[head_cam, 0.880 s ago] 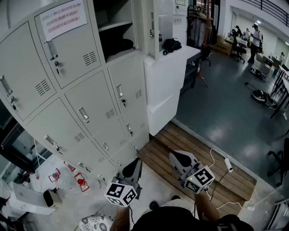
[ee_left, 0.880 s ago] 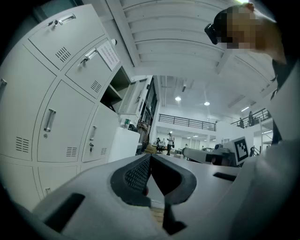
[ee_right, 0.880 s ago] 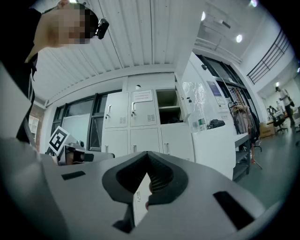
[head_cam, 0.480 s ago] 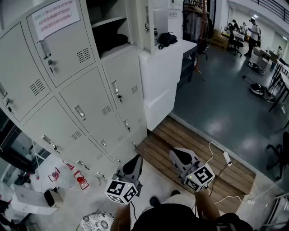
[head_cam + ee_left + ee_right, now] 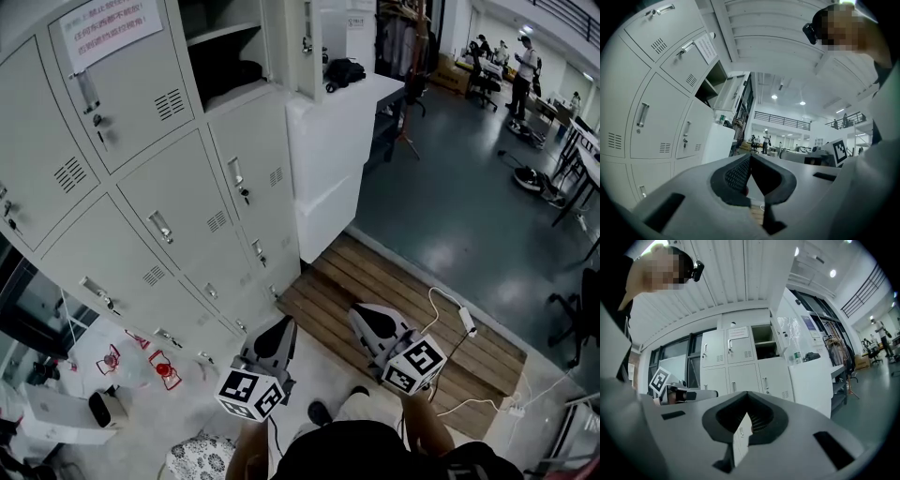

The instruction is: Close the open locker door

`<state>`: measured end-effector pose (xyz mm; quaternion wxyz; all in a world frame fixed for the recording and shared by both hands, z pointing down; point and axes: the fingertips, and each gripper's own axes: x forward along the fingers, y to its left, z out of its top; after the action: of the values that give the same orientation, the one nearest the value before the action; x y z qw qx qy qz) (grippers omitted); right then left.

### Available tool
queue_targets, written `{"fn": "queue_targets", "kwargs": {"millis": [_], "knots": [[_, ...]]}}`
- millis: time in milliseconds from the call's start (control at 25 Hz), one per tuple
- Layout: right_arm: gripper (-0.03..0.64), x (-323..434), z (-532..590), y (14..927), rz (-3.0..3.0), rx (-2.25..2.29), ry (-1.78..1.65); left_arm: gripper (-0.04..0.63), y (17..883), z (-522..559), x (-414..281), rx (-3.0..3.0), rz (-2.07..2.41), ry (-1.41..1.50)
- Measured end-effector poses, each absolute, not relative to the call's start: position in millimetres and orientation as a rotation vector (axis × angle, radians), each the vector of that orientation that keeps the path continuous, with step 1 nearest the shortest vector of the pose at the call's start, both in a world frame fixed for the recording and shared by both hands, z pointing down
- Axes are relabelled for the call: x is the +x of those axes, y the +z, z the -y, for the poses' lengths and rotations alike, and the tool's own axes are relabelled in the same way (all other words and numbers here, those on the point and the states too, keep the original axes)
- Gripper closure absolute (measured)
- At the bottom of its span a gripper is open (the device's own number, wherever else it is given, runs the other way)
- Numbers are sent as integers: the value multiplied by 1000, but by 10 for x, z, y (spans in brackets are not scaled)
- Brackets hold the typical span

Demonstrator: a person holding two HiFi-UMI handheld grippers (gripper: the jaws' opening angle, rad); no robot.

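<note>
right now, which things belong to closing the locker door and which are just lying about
Job: open locker door, open compartment, left gripper, right gripper.
Lying about: black bag, power strip, wooden platform.

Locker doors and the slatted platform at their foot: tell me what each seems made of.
Locker doors: likely painted sheet metal, pale grey and matte; the punched vents and bright metal handles suggest it. Platform: apparently wood, brown parallel planks with gaps between them; finish unclear.

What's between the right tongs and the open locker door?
In the head view, a wooden slat platform and a white cabinet lie between the right tongs and the open locker door.
</note>
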<state>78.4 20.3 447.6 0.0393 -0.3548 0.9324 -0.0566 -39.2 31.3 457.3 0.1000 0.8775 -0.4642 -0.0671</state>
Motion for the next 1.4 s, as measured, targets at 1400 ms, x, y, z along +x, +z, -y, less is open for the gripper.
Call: {"fn": "queue_targets", "kwargs": {"millis": [1400], "knots": [[614, 728, 1973, 3859, -2915, -1035, -85, 577, 3917, 1700, -346, 2670, 1401, -149]]}}
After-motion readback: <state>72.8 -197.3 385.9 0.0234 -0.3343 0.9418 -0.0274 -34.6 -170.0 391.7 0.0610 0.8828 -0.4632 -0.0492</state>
